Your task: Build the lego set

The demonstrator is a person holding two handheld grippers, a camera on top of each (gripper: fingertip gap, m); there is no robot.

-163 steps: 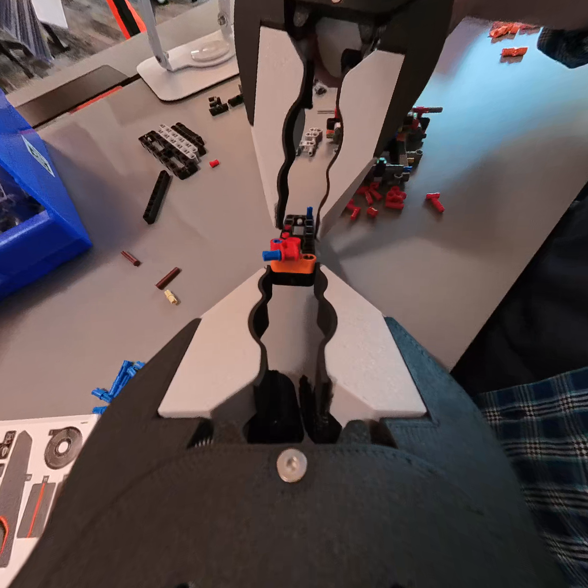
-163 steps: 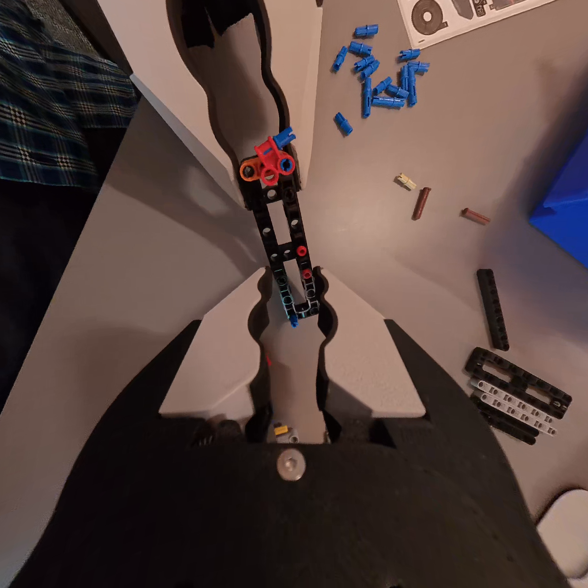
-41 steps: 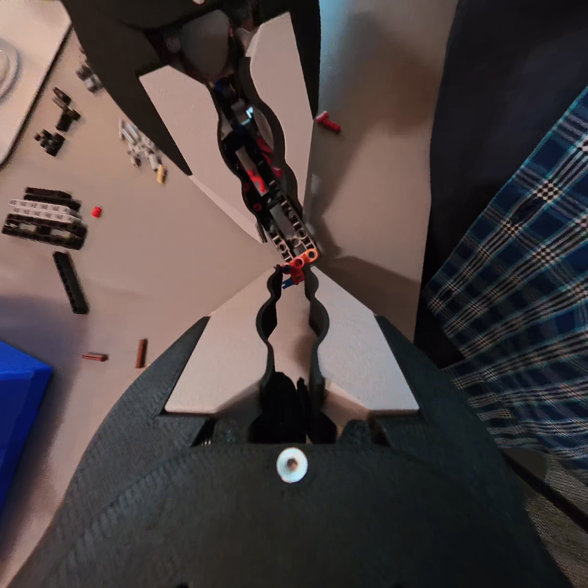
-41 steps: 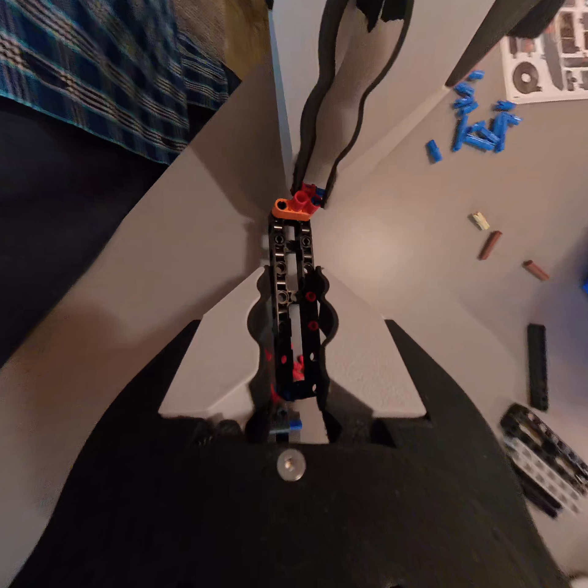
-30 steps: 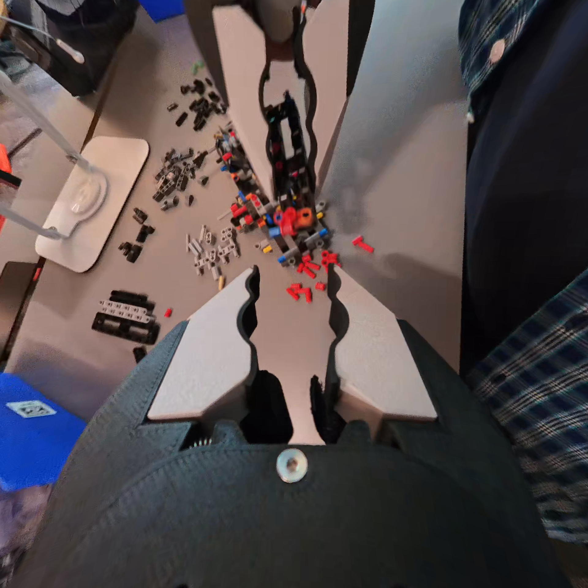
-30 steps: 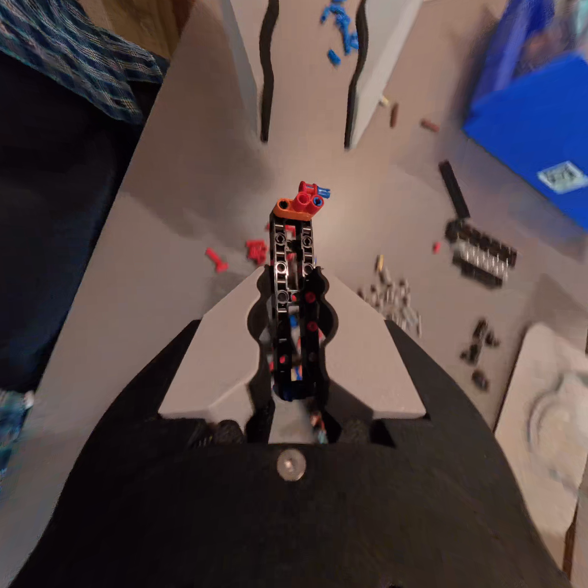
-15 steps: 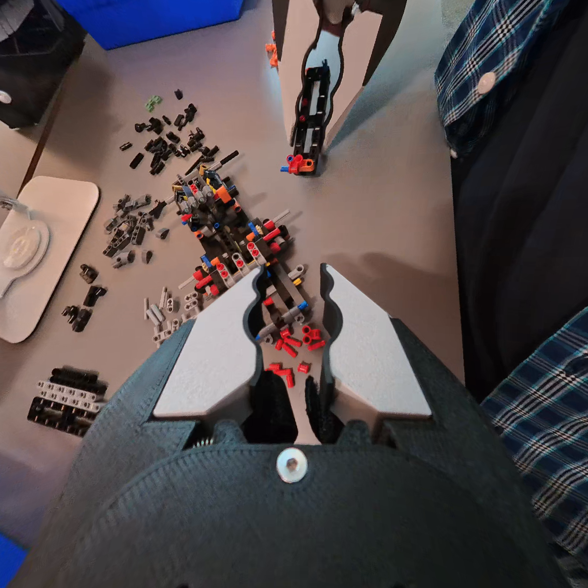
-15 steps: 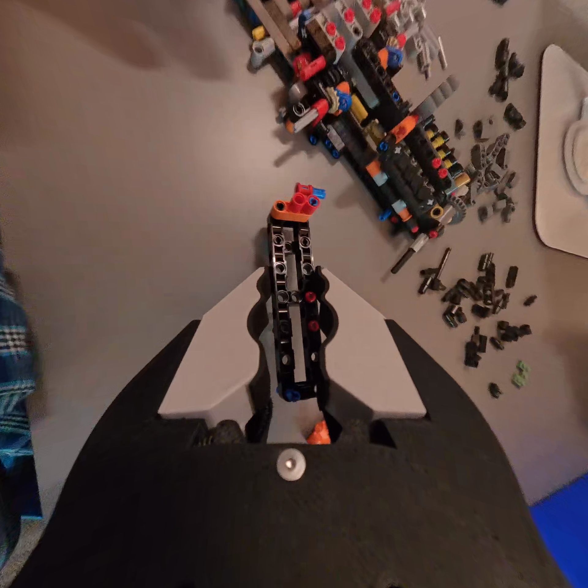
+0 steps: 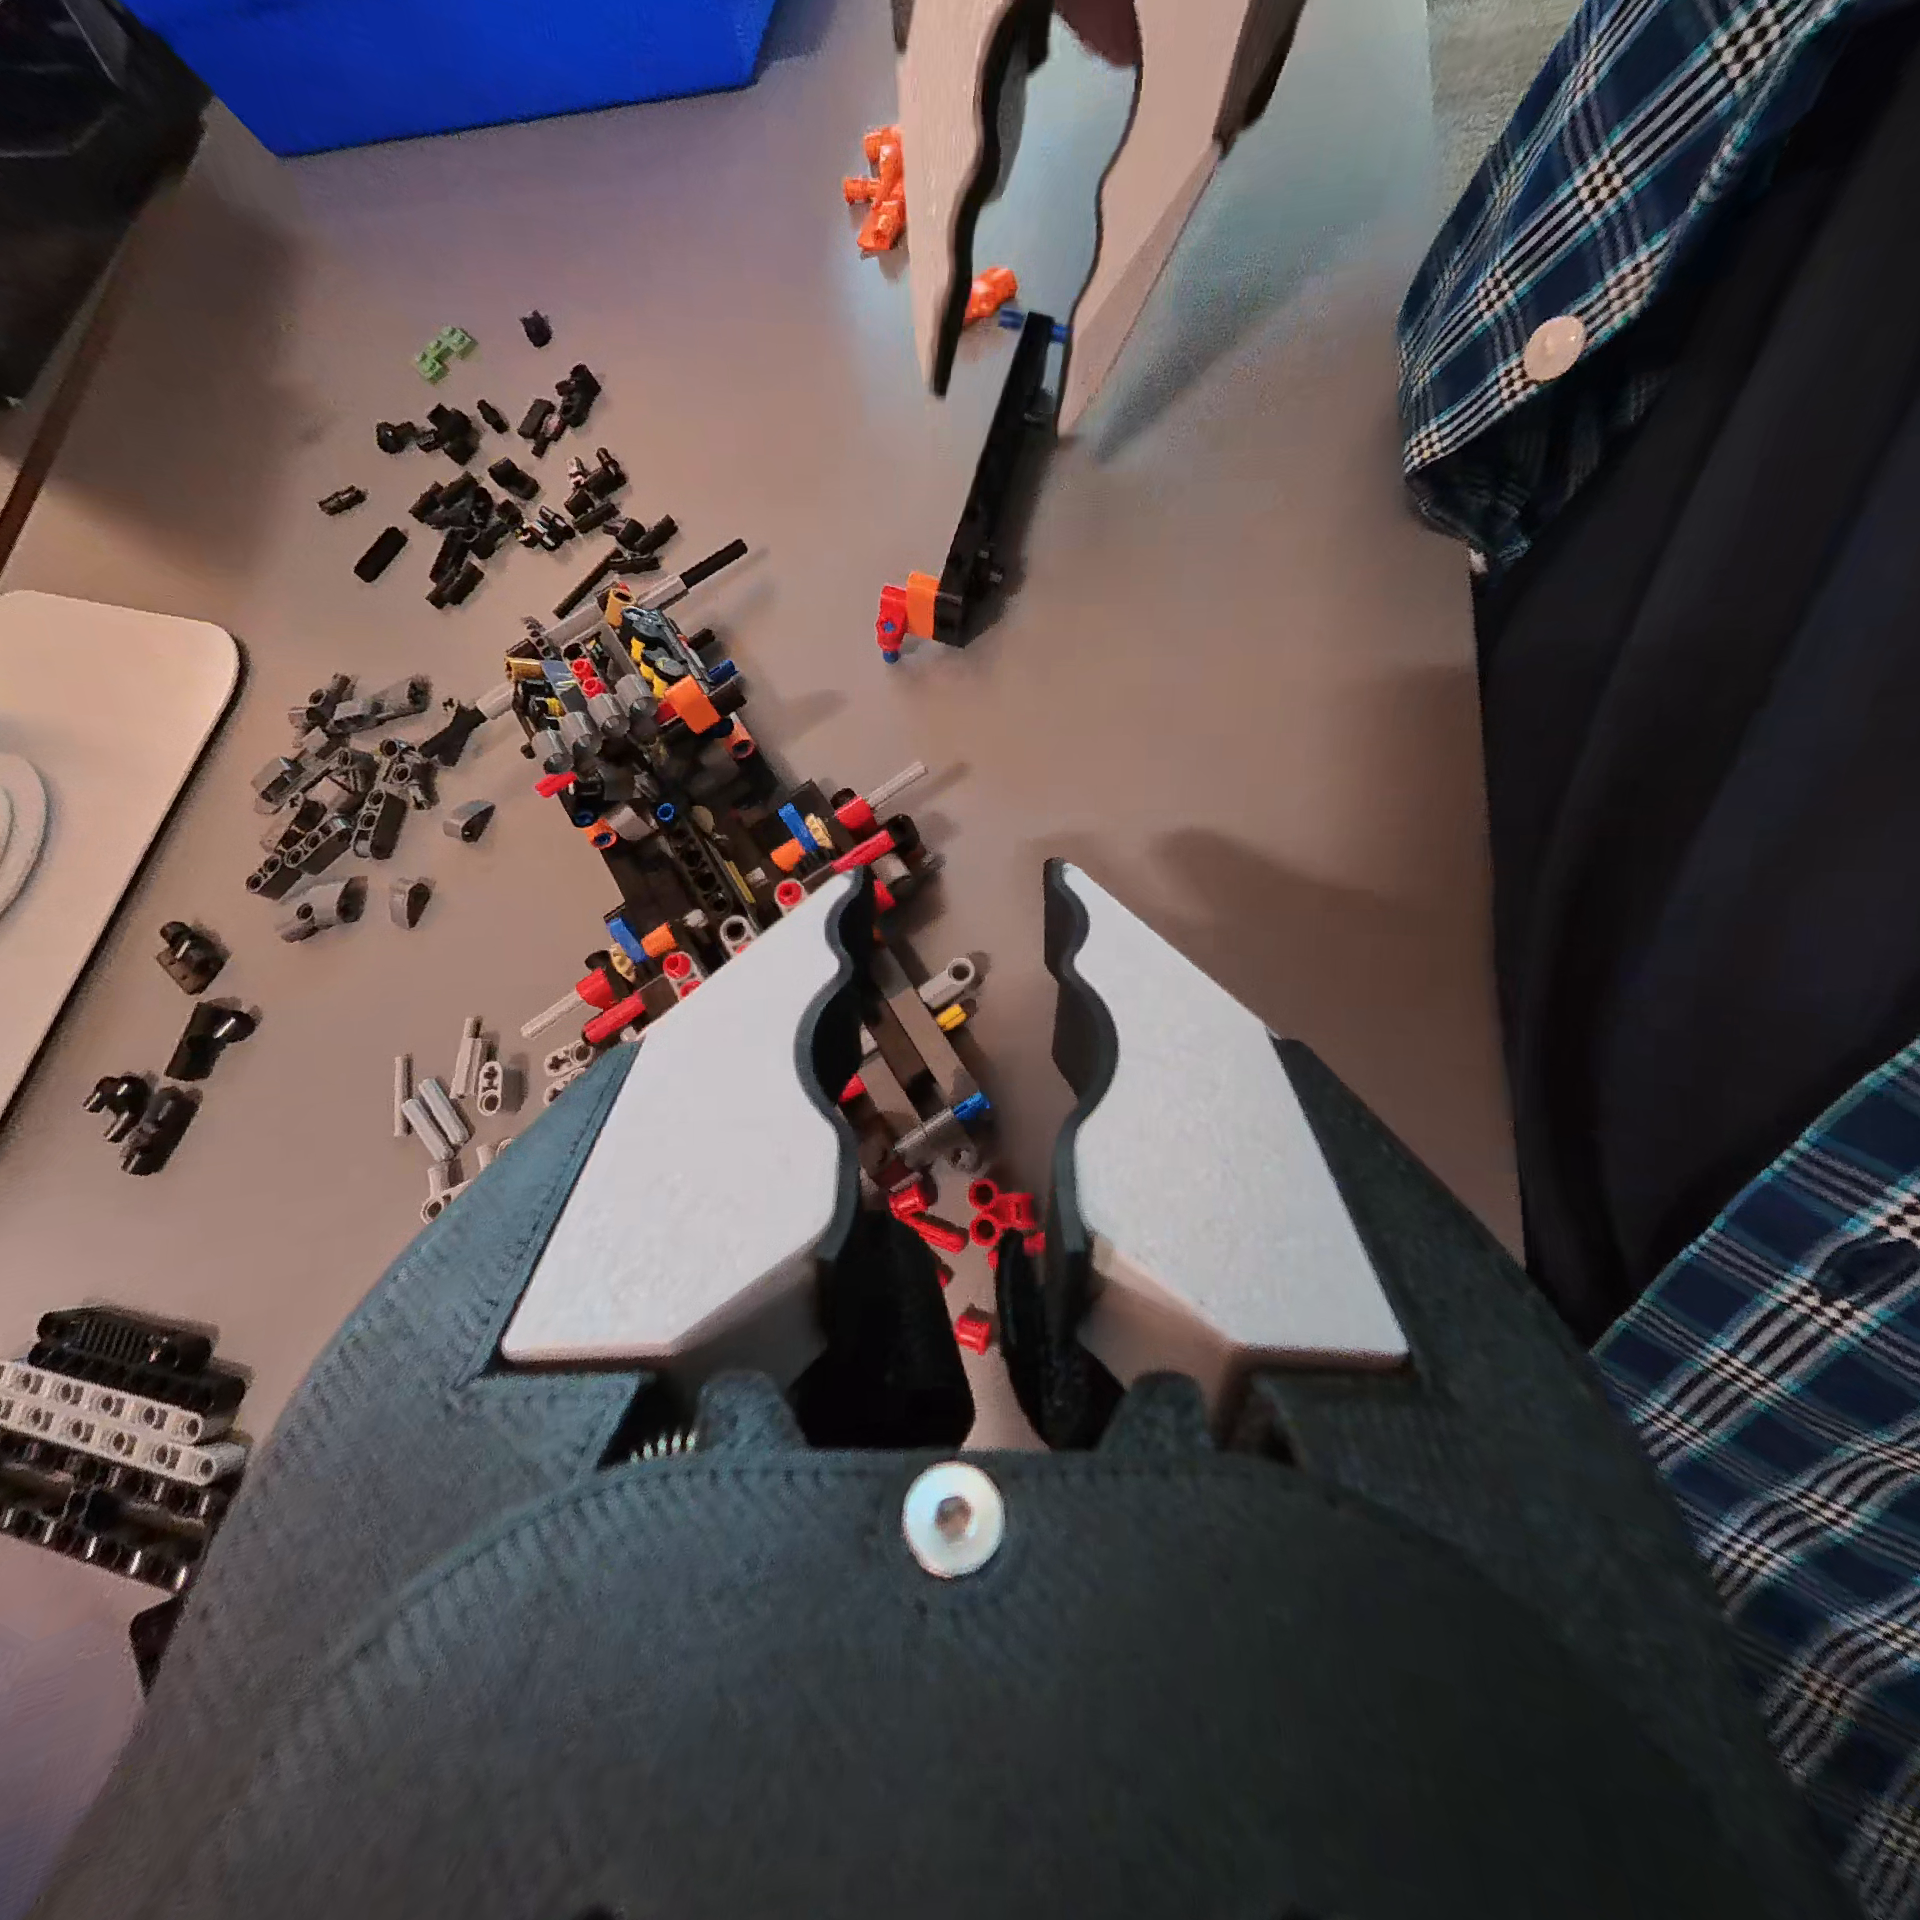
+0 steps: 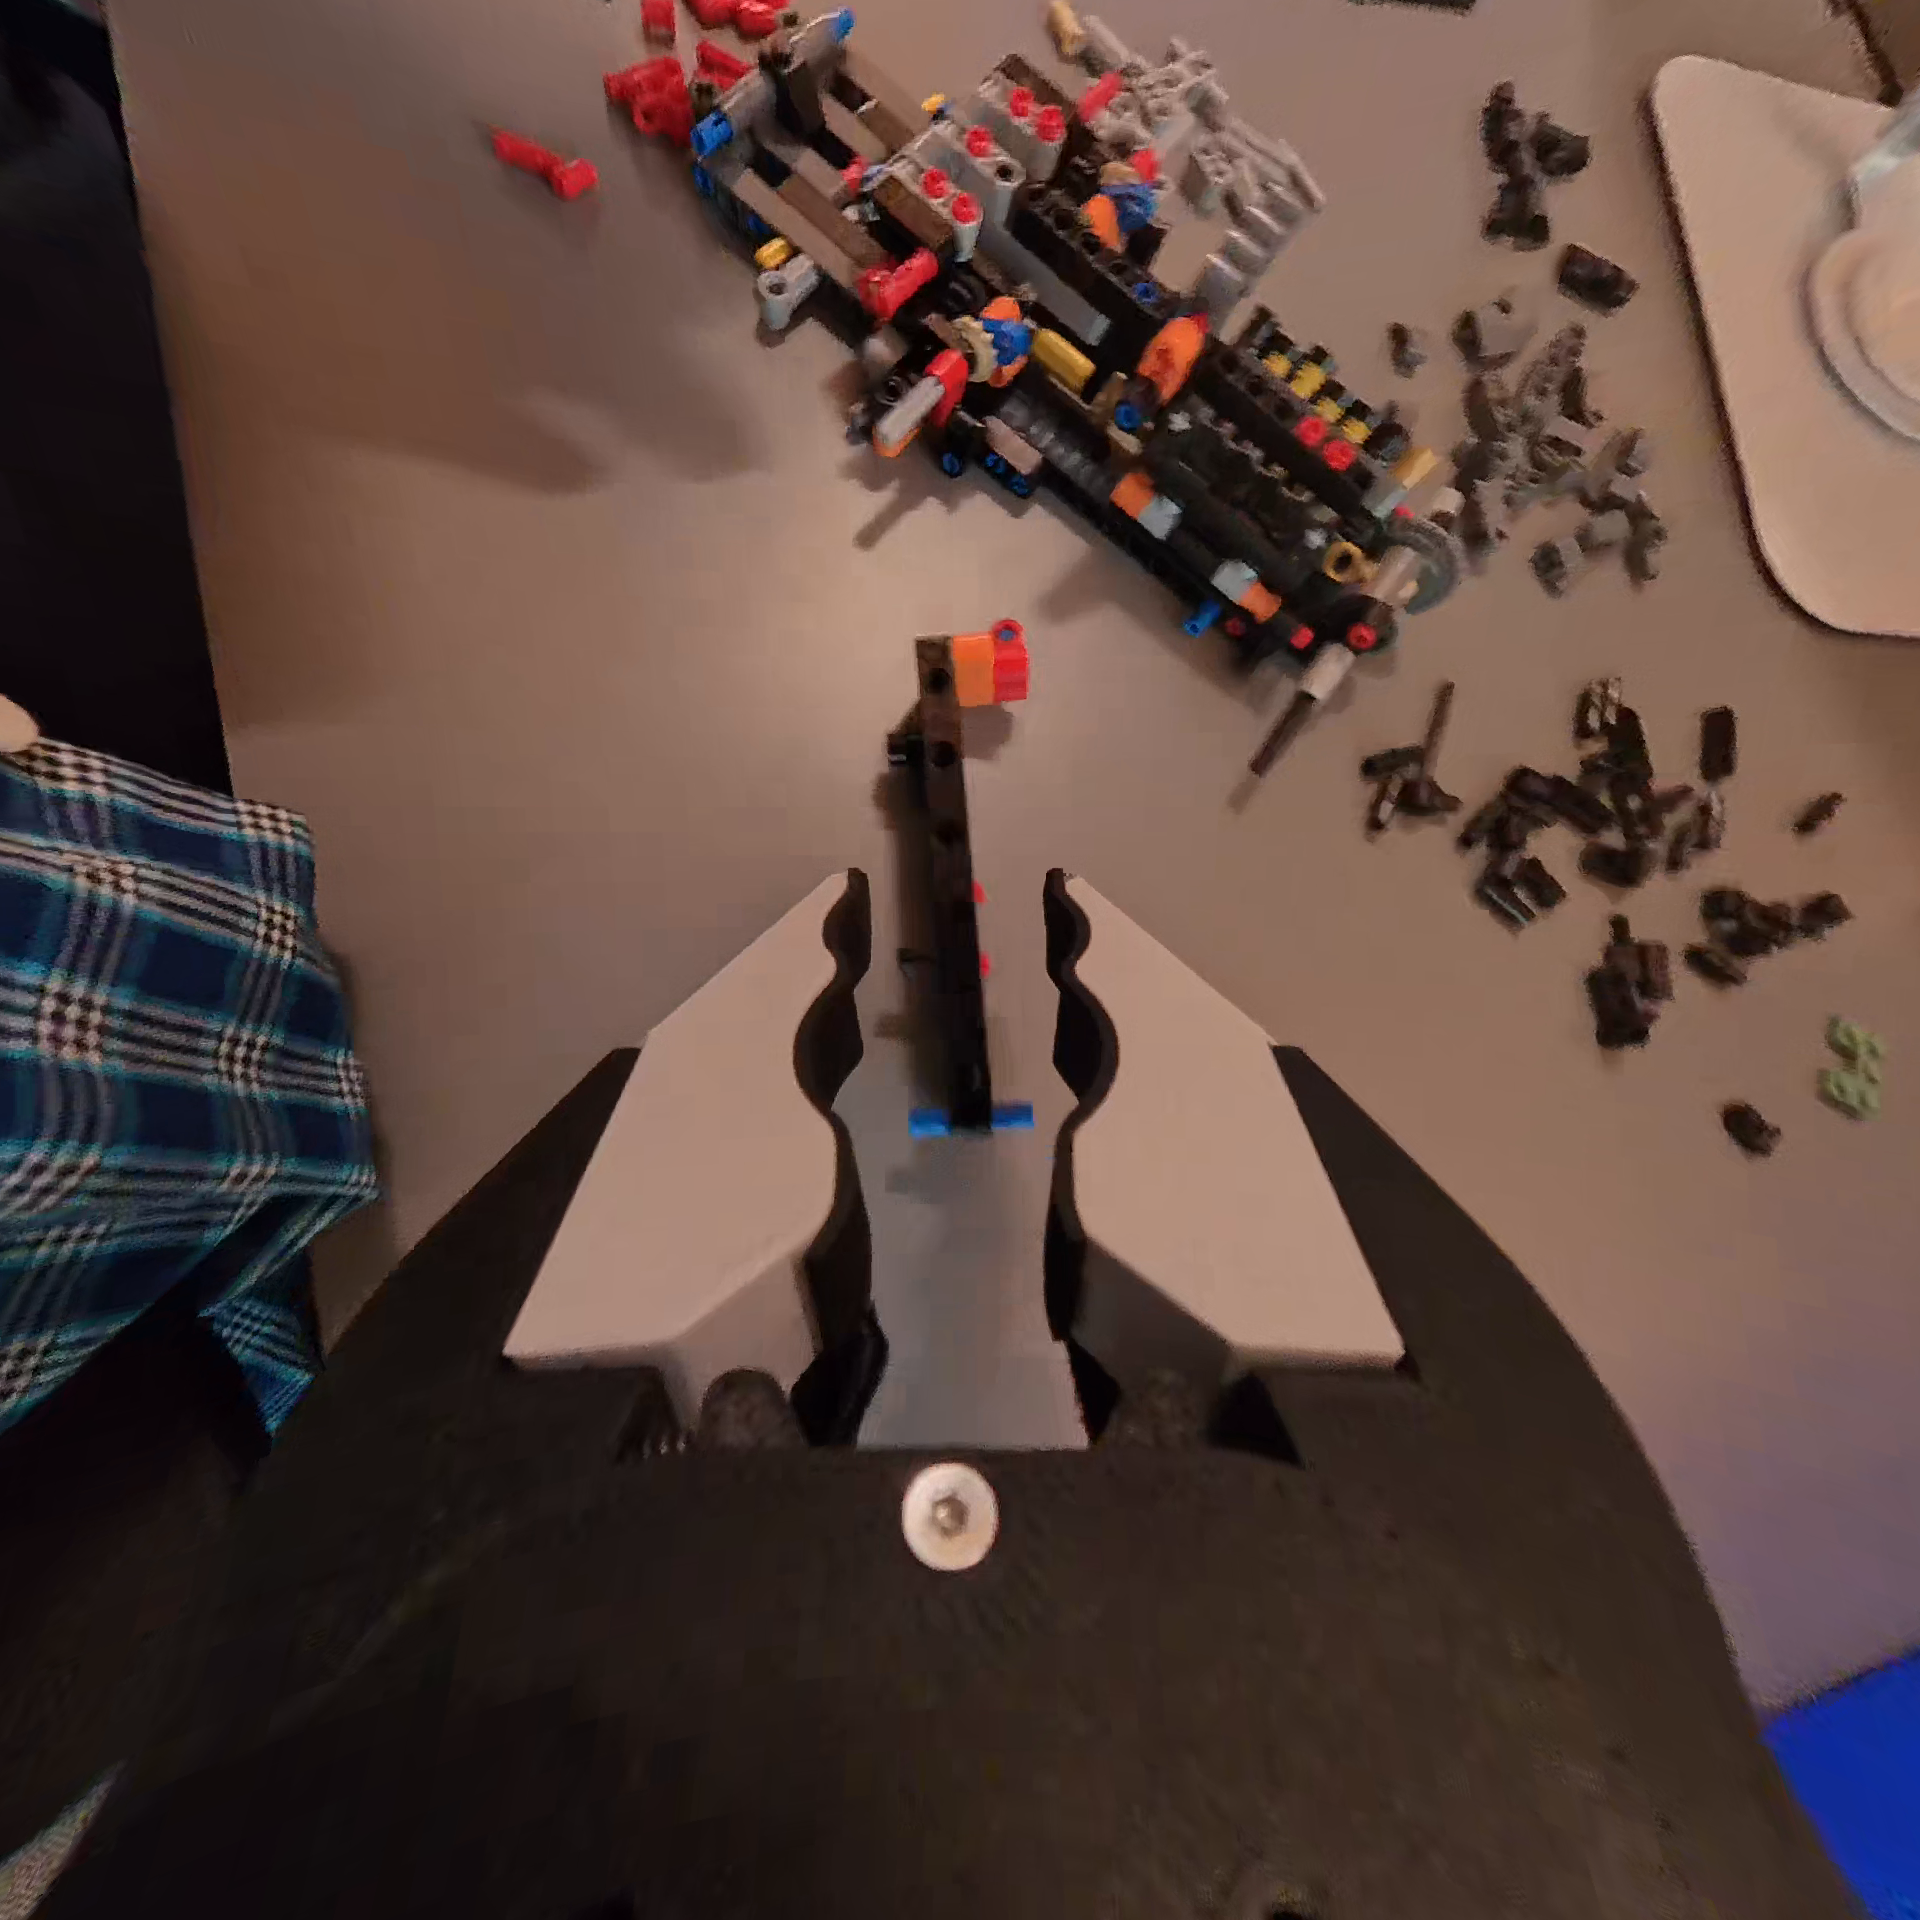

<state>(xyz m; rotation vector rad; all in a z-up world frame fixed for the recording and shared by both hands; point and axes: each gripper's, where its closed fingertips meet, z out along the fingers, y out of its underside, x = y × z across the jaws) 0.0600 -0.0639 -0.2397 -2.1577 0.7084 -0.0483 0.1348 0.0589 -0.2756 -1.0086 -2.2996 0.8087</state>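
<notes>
A long black lego frame (image 10: pixel 951 883) with an orange and red end (image 10: pixel 992 665) lies on its edge on the grey table. My right gripper (image 10: pixel 953 875) is open, its fingers on either side of the frame and apart from it. In the left wrist view the frame (image 9: pixel 997 488) lies below that gripper (image 9: pixel 1006 400). My left gripper (image 9: pixel 954 873) is open and empty, hovering over the near end of the large multicoloured chassis build (image 9: pixel 665 769), which the right wrist view (image 10: pixel 1101 343) also shows.
Loose piles lie around the build: black parts (image 9: pixel 499 488), grey parts (image 9: pixel 332 790), red pins (image 9: pixel 987 1216), orange parts (image 9: pixel 883 187). Stacked beams (image 9: pixel 104 1423), a white stand base (image 9: pixel 83 790) and a blue bin (image 9: pixel 468 52) border the table. A plaid sleeve (image 9: pixel 1662 208) is at the table edge. Spacing between my two grippers at the tips: around 15 cm.
My right gripper has opened and let go of the black frame, which now rests on the table on its edge. My left gripper stayed open and drifted slightly over the chassis.
</notes>
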